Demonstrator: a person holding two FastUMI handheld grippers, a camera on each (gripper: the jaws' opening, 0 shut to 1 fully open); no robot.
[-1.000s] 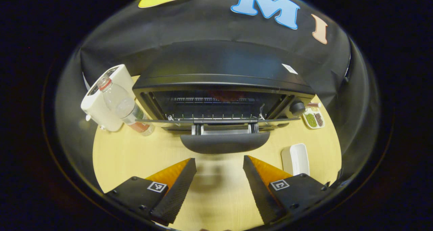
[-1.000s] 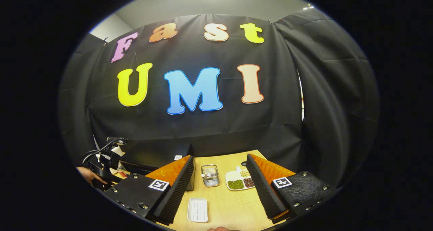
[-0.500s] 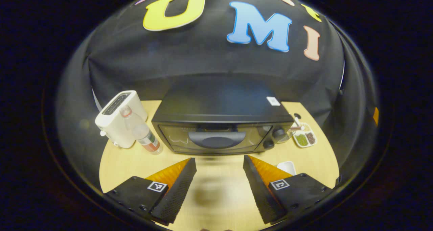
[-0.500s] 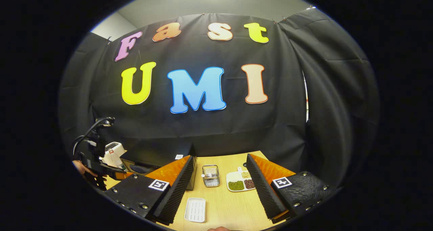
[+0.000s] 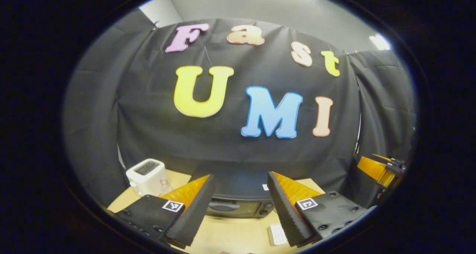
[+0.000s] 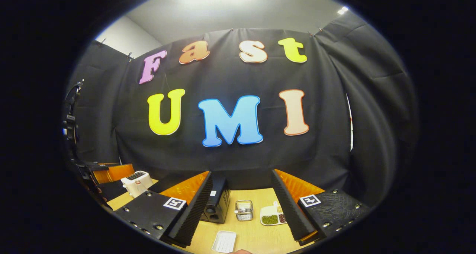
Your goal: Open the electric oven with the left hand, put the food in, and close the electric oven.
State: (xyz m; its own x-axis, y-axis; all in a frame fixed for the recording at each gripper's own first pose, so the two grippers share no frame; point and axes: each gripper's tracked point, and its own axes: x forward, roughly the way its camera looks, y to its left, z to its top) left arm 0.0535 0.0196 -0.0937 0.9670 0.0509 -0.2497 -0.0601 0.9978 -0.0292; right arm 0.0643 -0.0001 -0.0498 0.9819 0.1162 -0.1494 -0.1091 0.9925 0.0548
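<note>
The black electric oven stands on the wooden table with its door shut, low in the left gripper view and some way beyond my left gripper. That gripper is open and holds nothing. In the right gripper view the oven shows from its knob side, just past the left finger of my right gripper, which is also open with nothing between its fingers. The right gripper appears at the far right edge of the left gripper view. The left gripper shows at the left, near the toaster.
A white toaster stands left of the oven. Right of the oven are a small wire basket and a divided dish of beans. A white ribbed tray lies near the table's front edge.
One second ago the oven door lay open; half a second ago it was shut. Since then my left gripper has drawn back and tilted up. The right gripper view has also pulled back slightly.
</note>
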